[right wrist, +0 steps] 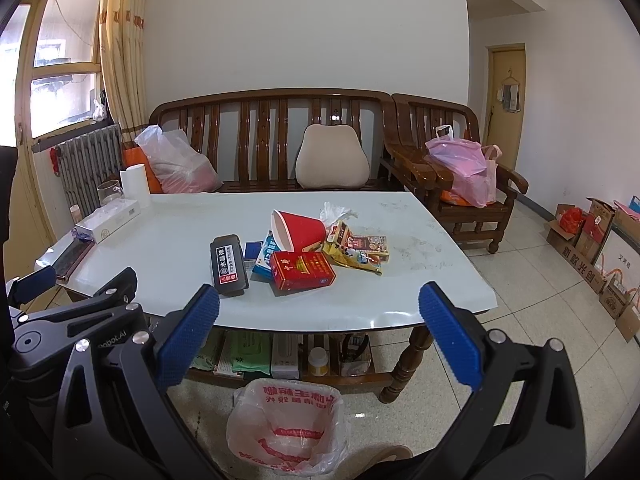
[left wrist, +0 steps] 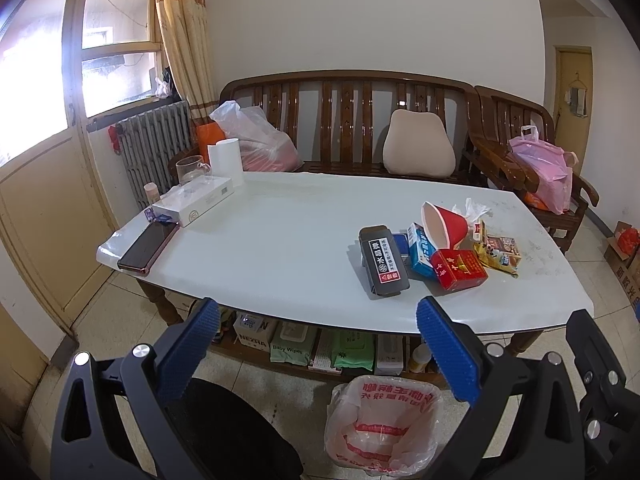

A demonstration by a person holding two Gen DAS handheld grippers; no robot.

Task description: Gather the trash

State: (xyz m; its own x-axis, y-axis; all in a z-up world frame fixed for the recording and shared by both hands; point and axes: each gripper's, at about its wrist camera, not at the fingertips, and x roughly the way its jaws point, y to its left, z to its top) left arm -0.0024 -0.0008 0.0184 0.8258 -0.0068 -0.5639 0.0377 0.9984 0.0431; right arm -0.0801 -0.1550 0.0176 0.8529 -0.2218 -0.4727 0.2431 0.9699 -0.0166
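Your left gripper and right gripper (both wide open, empty) hover above the bag; trash lies on the table.

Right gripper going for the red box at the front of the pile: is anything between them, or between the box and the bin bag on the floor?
Nothing visible. The right gripper hangs open before the table edge; the red box lies nearest it, and the bin bag gapes below.

A phone lies at the tabletop corner beside a white box, glass mug and paper roll. A cushion leans on the bench behind.
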